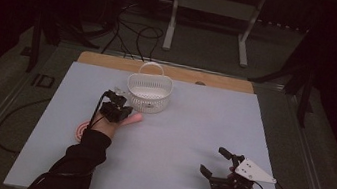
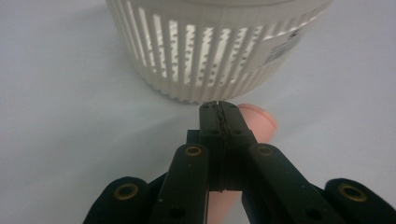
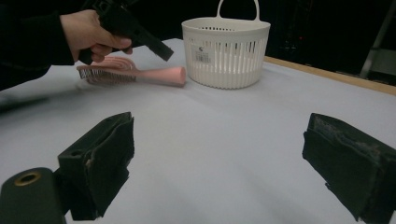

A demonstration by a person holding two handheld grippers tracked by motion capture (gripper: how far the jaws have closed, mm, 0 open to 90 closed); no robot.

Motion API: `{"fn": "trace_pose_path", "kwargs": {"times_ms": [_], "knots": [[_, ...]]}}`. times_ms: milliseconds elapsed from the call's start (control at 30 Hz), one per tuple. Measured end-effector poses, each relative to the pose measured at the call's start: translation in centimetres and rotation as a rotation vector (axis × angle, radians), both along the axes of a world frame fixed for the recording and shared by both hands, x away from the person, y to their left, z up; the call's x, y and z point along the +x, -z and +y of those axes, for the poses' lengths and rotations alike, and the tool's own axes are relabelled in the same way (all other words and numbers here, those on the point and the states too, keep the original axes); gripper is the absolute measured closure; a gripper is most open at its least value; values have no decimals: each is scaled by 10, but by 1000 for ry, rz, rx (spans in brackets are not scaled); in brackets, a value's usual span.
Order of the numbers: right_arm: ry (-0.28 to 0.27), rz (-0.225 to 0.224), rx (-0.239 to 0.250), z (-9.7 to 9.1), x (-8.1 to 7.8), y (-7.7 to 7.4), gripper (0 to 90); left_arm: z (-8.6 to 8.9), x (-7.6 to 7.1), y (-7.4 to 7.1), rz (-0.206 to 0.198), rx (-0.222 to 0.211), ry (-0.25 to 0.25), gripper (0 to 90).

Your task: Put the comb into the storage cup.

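A pink hairbrush (image 1: 133, 118) lies flat on the white table cover, its handle (image 3: 161, 75) pointing at a white slatted basket (image 1: 149, 92) with a hoop handle. My left gripper (image 1: 121, 102) hovers just above that handle, jaws shut with nothing between them. In the left gripper view the shut tips (image 2: 219, 111) sit in front of the pink handle end (image 2: 258, 122), close to the basket wall (image 2: 210, 46). My right gripper (image 1: 214, 166) rests near the front right of the table, wide open and empty, its pads (image 3: 109, 154) far apart.
The white cover (image 1: 187, 127) leaves a wooden strip (image 1: 111, 60) bare at the table's far edge. Cables and a metal stand (image 1: 173, 14) occupy the dark floor beyond. The basket looks empty inside.
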State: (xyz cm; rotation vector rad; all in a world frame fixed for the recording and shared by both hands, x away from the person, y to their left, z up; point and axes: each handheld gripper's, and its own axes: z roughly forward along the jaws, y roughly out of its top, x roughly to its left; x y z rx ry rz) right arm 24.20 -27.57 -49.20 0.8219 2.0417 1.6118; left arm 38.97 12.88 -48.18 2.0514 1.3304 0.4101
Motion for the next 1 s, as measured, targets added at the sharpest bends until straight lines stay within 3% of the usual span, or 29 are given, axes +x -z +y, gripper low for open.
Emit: {"fn": "trace_pose_path", "kwargs": {"times_ms": [433, 733, 1000], "knots": [[3, -4, 4, -1, 0, -1, 87, -5, 9, 11, 74, 70, -15, 900], [4, -5, 5, -1, 0, -1, 87, -9, 2, 14, 86, 110, 38, 900], [5, -4, 4, 0, 0, -1, 87, -10, -4, 18, 113, 107, 67, 900]]}}
